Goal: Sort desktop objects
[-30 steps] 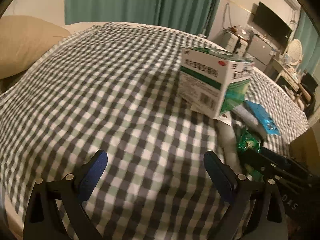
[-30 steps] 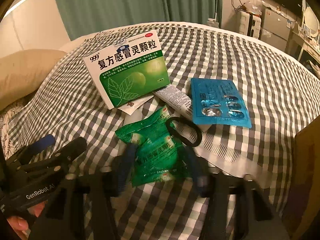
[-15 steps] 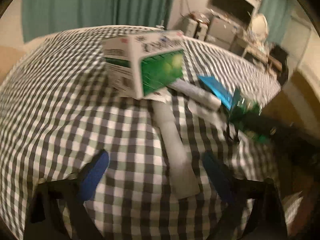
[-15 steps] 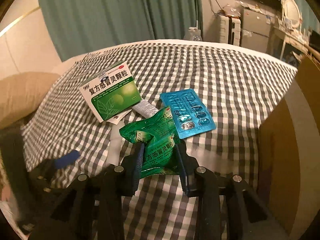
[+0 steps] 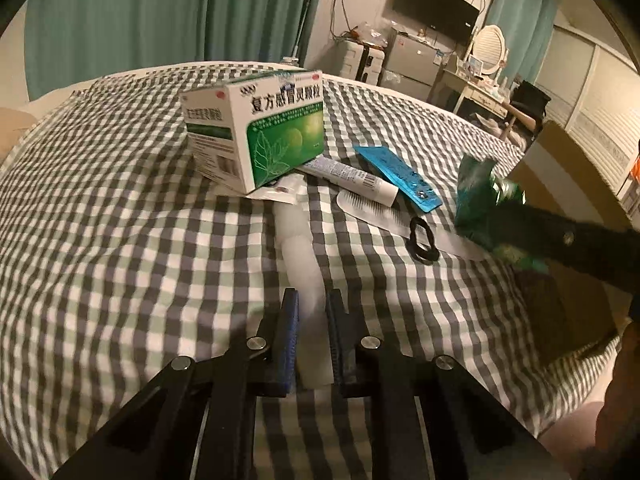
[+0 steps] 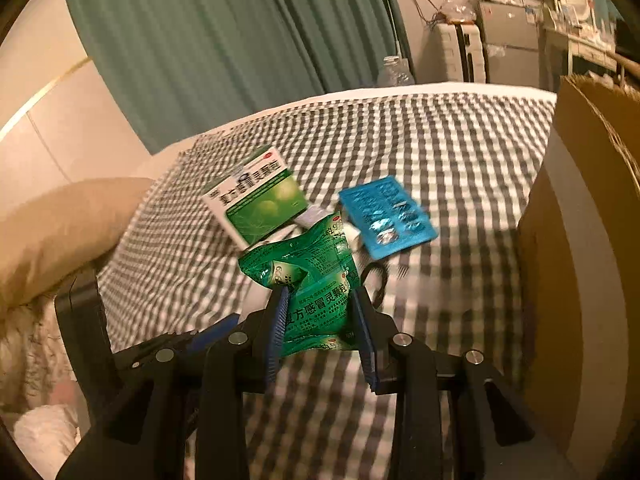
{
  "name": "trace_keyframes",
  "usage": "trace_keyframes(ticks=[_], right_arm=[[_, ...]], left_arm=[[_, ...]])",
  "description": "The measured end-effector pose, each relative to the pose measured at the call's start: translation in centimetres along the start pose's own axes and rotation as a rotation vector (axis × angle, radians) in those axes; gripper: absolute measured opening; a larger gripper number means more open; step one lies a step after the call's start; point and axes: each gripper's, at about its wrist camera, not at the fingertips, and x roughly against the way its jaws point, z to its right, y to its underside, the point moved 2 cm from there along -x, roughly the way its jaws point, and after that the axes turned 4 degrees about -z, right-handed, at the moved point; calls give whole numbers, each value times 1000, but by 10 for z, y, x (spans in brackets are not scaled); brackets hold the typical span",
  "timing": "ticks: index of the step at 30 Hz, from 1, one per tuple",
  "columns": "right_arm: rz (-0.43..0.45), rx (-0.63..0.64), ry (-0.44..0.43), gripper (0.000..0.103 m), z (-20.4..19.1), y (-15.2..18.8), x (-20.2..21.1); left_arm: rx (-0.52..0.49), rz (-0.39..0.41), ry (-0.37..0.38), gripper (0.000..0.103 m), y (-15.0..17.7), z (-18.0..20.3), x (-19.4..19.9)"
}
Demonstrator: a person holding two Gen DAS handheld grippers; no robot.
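On the checked bedspread [image 5: 120,220] stands a green-and-white medicine box [image 5: 260,128], with an ointment tube [image 5: 352,176], a blue blister pack [image 5: 400,178], a white comb [image 5: 372,210] and a black hair tie [image 5: 423,239] beside it. My left gripper [image 5: 312,308] is closing on the near end of a long white strip packet [image 5: 298,248]; the pads touch both its sides. My right gripper [image 6: 320,308] is shut on a crumpled green sachet [image 6: 316,276] and holds it in the air above the bed, next to the cardboard box.
An open cardboard box [image 6: 580,240] stands at the bed's right edge. A tan pillow [image 6: 60,228] lies at the left. Green curtains, a TV, drawers and a dressing table are behind the bed. A hand shows at the lower right of the left wrist view.
The left jaws went from wide apart to narrow around the white strip packet after swinging toward the pile. The right gripper lifted the green sachet off the bed, toward the cardboard box.
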Motion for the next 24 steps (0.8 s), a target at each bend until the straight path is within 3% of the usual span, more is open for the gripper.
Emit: trace_keyframes(ticks=[4,11,15,24], right_arm=[[5,11,-11,32,-9,7,10],[46,20,84,32,-11,10,45],[95,-66,76,32,3,12,72],[125,-48,87,32,-11,21,97]], left_arm=[[16,10,35,12,3,-2,22],[54,50,67,12,11,-7,64],[66,72,74,12,13,-4,81],[51,113,70,12,16,0,118]])
